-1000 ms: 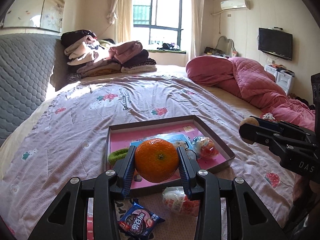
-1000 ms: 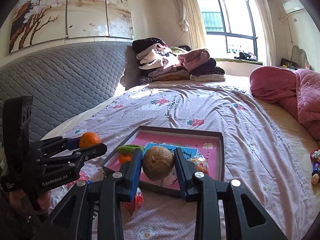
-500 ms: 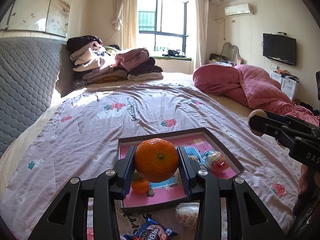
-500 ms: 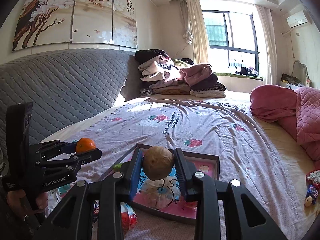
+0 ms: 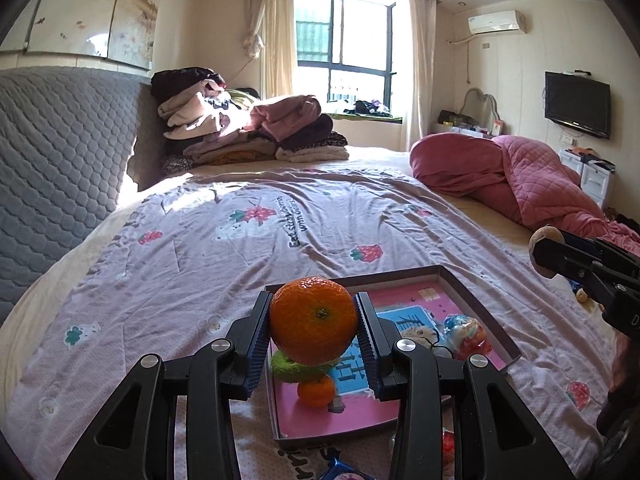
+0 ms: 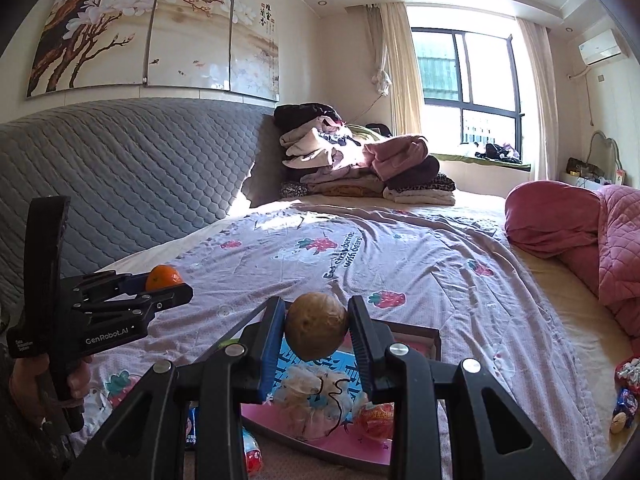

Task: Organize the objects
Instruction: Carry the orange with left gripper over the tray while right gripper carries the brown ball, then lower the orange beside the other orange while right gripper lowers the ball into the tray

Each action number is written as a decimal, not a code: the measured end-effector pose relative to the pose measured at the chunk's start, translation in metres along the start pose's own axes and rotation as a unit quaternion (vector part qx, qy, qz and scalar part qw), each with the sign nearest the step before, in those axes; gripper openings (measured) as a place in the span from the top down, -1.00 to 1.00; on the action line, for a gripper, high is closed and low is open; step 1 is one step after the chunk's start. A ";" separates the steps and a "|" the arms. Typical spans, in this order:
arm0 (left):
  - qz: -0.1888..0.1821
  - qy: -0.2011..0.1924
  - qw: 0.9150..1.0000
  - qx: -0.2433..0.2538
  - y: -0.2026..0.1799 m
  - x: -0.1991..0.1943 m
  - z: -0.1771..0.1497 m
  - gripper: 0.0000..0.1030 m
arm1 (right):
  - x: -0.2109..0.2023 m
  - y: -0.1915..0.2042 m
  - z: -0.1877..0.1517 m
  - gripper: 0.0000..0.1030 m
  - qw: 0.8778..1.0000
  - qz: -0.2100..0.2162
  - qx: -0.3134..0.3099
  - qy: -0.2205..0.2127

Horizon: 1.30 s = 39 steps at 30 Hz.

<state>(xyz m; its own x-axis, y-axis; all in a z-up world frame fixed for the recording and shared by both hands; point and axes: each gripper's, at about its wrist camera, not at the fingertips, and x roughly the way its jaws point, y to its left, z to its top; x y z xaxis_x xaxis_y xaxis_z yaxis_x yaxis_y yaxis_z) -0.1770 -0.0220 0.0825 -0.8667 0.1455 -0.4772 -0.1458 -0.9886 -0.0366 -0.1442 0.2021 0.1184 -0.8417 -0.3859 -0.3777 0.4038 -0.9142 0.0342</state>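
Note:
My left gripper (image 5: 314, 322) is shut on a large orange (image 5: 313, 319) and holds it above the near left part of a pink tray (image 5: 476, 292) on the bed. It also shows in the right wrist view (image 6: 162, 280). My right gripper (image 6: 317, 330) is shut on a brown round fruit (image 6: 317, 329), held above the tray (image 6: 434, 334); it shows at the right edge of the left wrist view (image 5: 540, 248). In the tray lie a small orange (image 5: 316, 391), a green ring (image 5: 288, 368), a blue card (image 5: 408, 318) and wrapped toys (image 5: 466, 330).
Snack packets (image 6: 252, 450) lie on the quilt in front of the tray. More small items (image 6: 626, 392) lie at the right bed edge. Folded clothes (image 5: 240, 128) are stacked at the far end, a pink duvet (image 5: 508, 168) at the right, a grey headboard (image 5: 52, 160) at the left.
Both grippers have risen and pulled back with their fruit still held. The tray now sits lower and farther under them, and more of its contents show.

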 end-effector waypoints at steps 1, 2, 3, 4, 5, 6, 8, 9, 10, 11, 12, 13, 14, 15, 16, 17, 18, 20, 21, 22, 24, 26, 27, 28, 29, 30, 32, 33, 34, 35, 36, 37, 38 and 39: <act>0.001 0.001 1.000 0.000 0.000 0.002 0.000 0.20 | 0.001 0.000 0.000 0.36 1.000 0.001 -0.001 0.000; 0.001 0.002 1.000 0.000 0.001 0.004 -0.001 0.20 | 0.002 0.001 0.000 0.36 1.000 0.000 -0.002 0.000; 0.002 0.002 1.000 0.001 0.001 0.006 -0.002 0.20 | 0.004 0.001 0.001 0.36 1.000 0.001 -0.004 0.000; 0.003 0.002 1.000 0.002 0.001 0.008 -0.002 0.20 | 0.005 0.001 0.001 0.36 1.000 0.002 -0.004 0.000; 0.002 0.004 1.000 0.002 0.001 0.010 -0.003 0.20 | 0.006 0.002 0.001 0.36 1.000 0.002 -0.006 0.000; 0.001 0.005 1.000 0.004 0.000 0.012 -0.004 0.20 | 0.008 0.002 0.001 0.36 1.000 0.002 -0.008 0.001; 0.001 0.006 1.000 0.007 -0.001 0.017 -0.006 0.20 | 0.012 0.002 0.000 0.36 1.000 0.003 -0.008 0.004; 0.001 0.009 1.000 0.009 -0.002 0.020 -0.007 0.20 | 0.014 0.001 -0.001 0.36 1.000 0.004 -0.008 0.007; -0.001 0.011 1.000 0.010 -0.004 0.023 -0.007 0.20 | 0.017 0.001 -0.003 0.36 1.000 0.003 -0.008 0.011; -0.003 0.013 1.000 0.012 -0.005 0.026 -0.009 0.20 | 0.020 0.001 -0.005 0.36 1.000 0.003 -0.008 0.015; -0.004 0.016 1.000 0.015 -0.007 0.029 -0.011 0.20 | 0.023 0.001 -0.007 0.36 1.000 0.003 -0.008 0.020; -0.005 0.019 1.000 0.016 -0.009 0.032 -0.012 0.20 | 0.027 0.000 -0.009 0.36 1.000 0.002 -0.007 0.025; -0.008 0.022 1.000 0.019 -0.010 0.035 -0.014 0.20 | 0.030 0.000 -0.011 0.36 1.000 0.002 -0.008 0.029; -0.009 0.026 0.999 0.022 -0.013 0.039 -0.017 0.20 | 0.033 0.000 -0.013 0.36 0.999 0.001 -0.008 0.035; -0.011 0.030 0.999 0.025 -0.015 0.042 -0.019 0.20 | 0.036 -0.001 -0.016 0.36 0.999 0.001 -0.008 0.039; -0.014 0.034 0.999 0.027 -0.017 0.045 -0.021 0.20 | 0.039 -0.001 -0.018 0.36 0.999 0.001 -0.007 0.045; -0.018 0.038 0.999 0.030 -0.020 0.048 -0.024 0.20 | 0.042 -0.001 -0.021 0.36 0.999 0.001 -0.007 0.049; -0.023 0.048 0.998 0.036 -0.024 0.055 -0.029 0.20 | 0.048 -0.001 -0.027 0.36 0.998 0.001 -0.008 0.060; -0.024 0.052 0.998 0.040 -0.027 0.058 -0.032 0.20 | 0.051 -0.001 -0.030 0.36 0.998 0.001 -0.007 0.066; -0.026 0.057 0.997 0.044 -0.029 0.061 -0.035 0.20 | 0.055 0.000 -0.033 0.36 0.997 0.002 -0.007 0.072; -0.030 0.067 0.996 0.047 -0.032 0.066 -0.040 0.20 | 0.059 0.000 -0.039 0.36 0.997 -0.001 -0.009 0.081; -0.037 0.080 0.995 0.050 -0.034 0.072 -0.044 0.20 | 0.063 0.000 -0.045 0.36 0.996 -0.002 -0.008 0.090; -0.039 0.083 0.995 0.050 -0.035 0.073 -0.046 0.20 | 0.065 -0.001 -0.047 0.36 0.996 -0.002 -0.007 0.094; -0.041 0.087 0.994 0.051 -0.036 0.075 -0.048 0.20 | 0.067 -0.001 -0.050 0.36 0.995 -0.002 -0.006 0.098; -0.042 0.090 0.994 0.051 -0.036 0.077 -0.050 0.20 | 0.069 -0.001 -0.052 0.36 0.995 -0.003 -0.005 0.101; -0.043 0.094 0.993 0.050 -0.037 0.079 -0.051 0.20 | 0.070 -0.001 -0.054 0.36 0.994 -0.004 -0.005 0.105; -0.041 0.099 0.993 0.049 -0.036 0.081 -0.053 0.20 | 0.074 -0.001 -0.058 0.36 0.994 -0.004 -0.007 0.112; -0.040 0.101 0.993 0.049 -0.036 0.083 -0.054 0.20 | 0.076 0.000 -0.060 0.36 0.993 -0.004 -0.008 0.115; -0.039 0.103 0.993 0.048 -0.035 0.084 -0.055 0.20 | 0.077 0.000 -0.062 0.36 0.993 -0.005 -0.009 0.118; -0.040 0.105 0.993 0.046 -0.034 0.084 -0.055 0.20 | 0.079 0.001 -0.063 0.36 0.993 -0.004 -0.010 0.121; -0.042 0.108 0.992 0.046 -0.034 0.085 -0.056 0.20 | 0.080 0.002 -0.065 0.36 0.992 -0.004 -0.010 0.123; -0.042 0.110 0.992 0.045 -0.034 0.086 -0.056 0.20 | 0.081 0.003 -0.066 0.36 0.992 -0.003 -0.010 0.126; -0.043 0.112 0.992 0.046 -0.035 0.087 -0.057 0.20 | 0.083 0.003 -0.068 0.36 0.992 -0.002 -0.011 0.129; -0.044 0.113 0.991 0.047 -0.036 0.088 -0.057 0.20 | 0.084 0.004 -0.070 0.36 0.991 -0.003 -0.012 0.132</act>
<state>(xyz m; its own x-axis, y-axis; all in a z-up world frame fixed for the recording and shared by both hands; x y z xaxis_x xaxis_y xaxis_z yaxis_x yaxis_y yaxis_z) -0.2205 0.0239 -0.0084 -0.7211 0.2085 -0.6607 -0.2696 -0.9629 -0.0097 -0.1884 0.1750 0.0223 -0.7219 -0.3310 -0.6077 0.4094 -0.9123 0.0105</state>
